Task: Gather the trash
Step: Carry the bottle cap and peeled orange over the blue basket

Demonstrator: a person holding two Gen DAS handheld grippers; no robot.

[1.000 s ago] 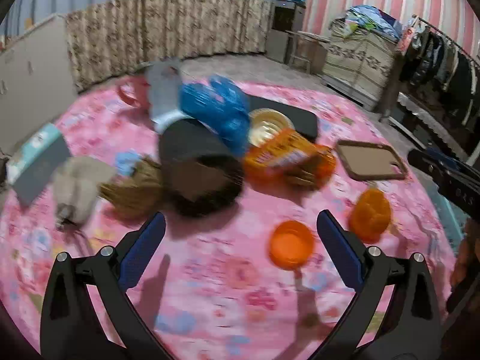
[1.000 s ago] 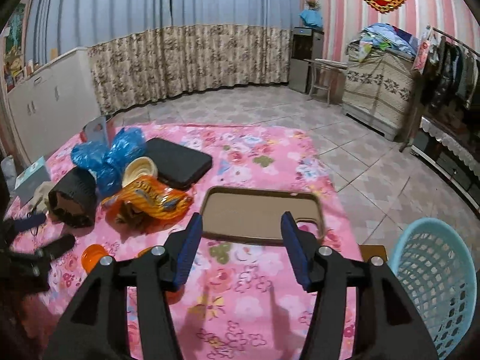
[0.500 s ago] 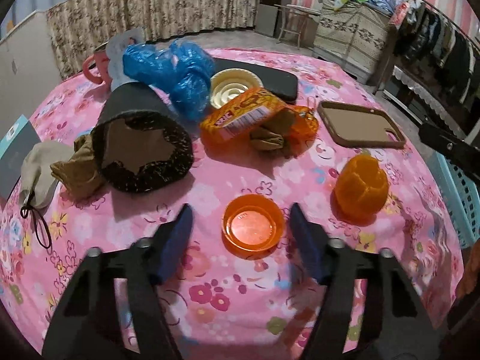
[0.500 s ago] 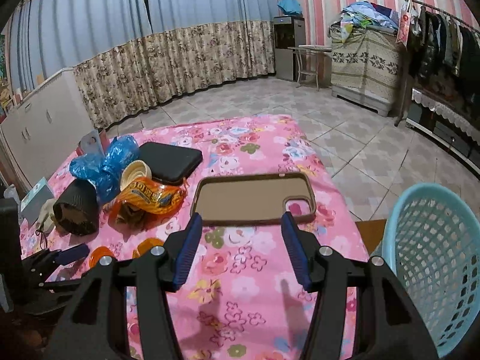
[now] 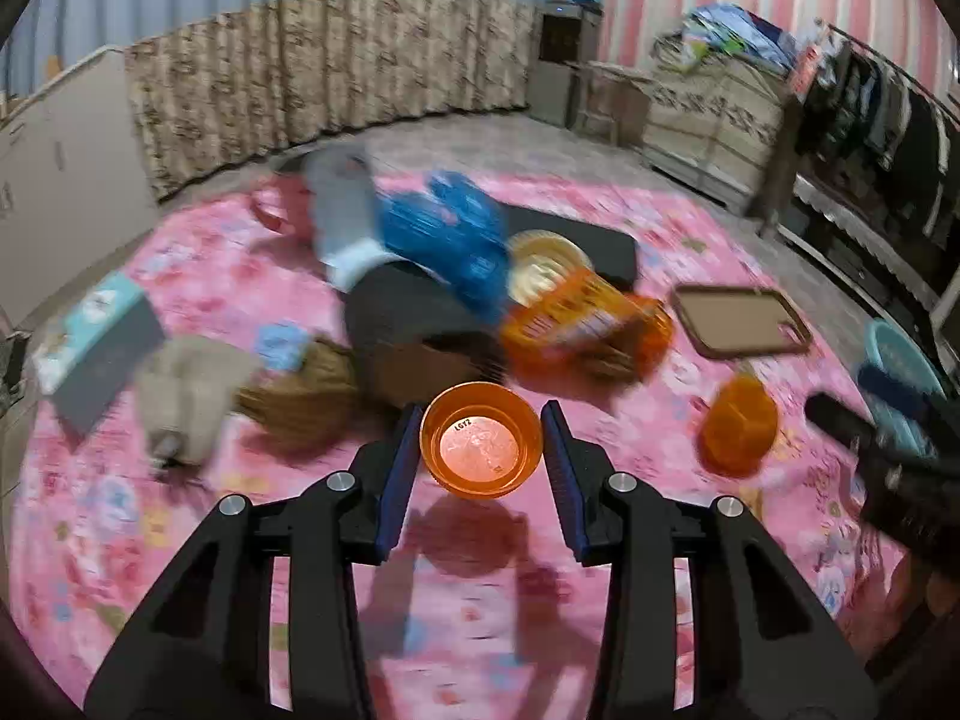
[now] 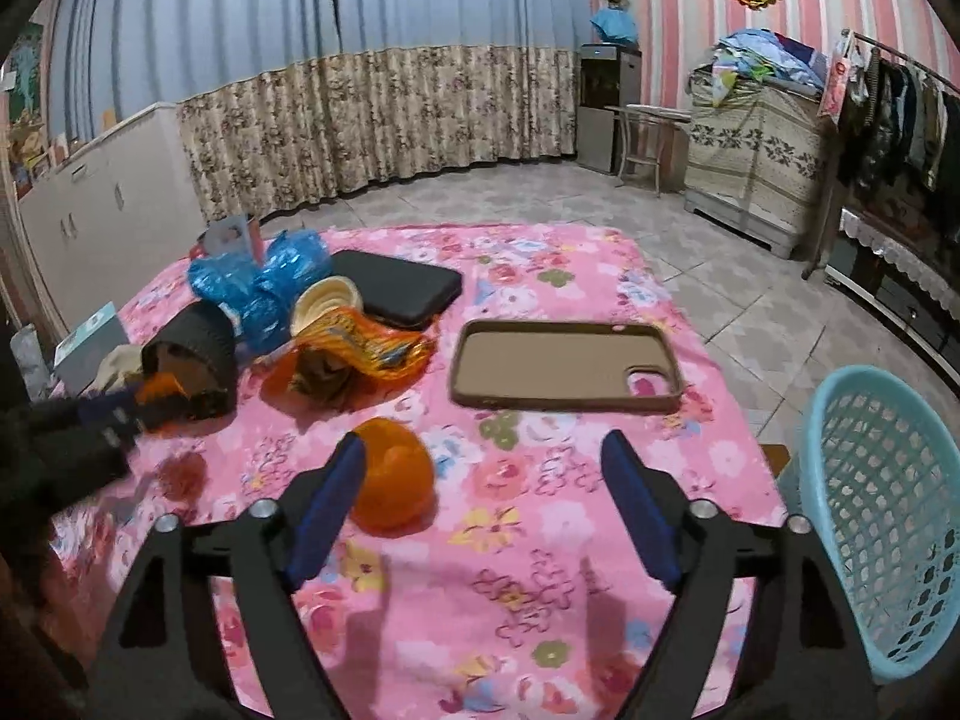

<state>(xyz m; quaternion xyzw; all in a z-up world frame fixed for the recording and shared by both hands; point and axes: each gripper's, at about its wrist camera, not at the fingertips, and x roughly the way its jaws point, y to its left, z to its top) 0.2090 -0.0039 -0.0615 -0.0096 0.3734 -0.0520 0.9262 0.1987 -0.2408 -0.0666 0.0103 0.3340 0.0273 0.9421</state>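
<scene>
The left gripper (image 5: 482, 441) has just been closing, and its blue pads now sit against both sides of a small orange plastic cup (image 5: 481, 438), gripping it by the rim. The cup's mouth faces up toward the camera, and a shadow falls on the pink floral tablecloth (image 5: 180, 516) beneath it, so it looks lifted just clear of the table. The rest of that view is smeared with motion.

The right gripper (image 6: 483, 498) has just been opening; its jaws stand wide apart with nothing between the pads. A second orange cup (image 6: 393, 474) lies on its side on the cloth, just beside the gripper's left finger (image 6: 327, 504), partly hidden behind it; I cannot tell whether they touch.

Farther back on the table lies the other litter: an orange snack wrapper (image 6: 360, 351) with something brown crumpled in it, a blue plastic bag (image 6: 264, 285), a cream-coloured ribbed cup (image 6: 327, 303) and a black tipped-over container (image 6: 198, 354). A brown phone case (image 6: 564, 366) lies flat, back side down, near the table's right side, and a black pouch (image 6: 399, 288) lies behind the wrapper. A light blue plastic basket (image 6: 882, 516) stands off the table's right edge, on the floor.
</scene>
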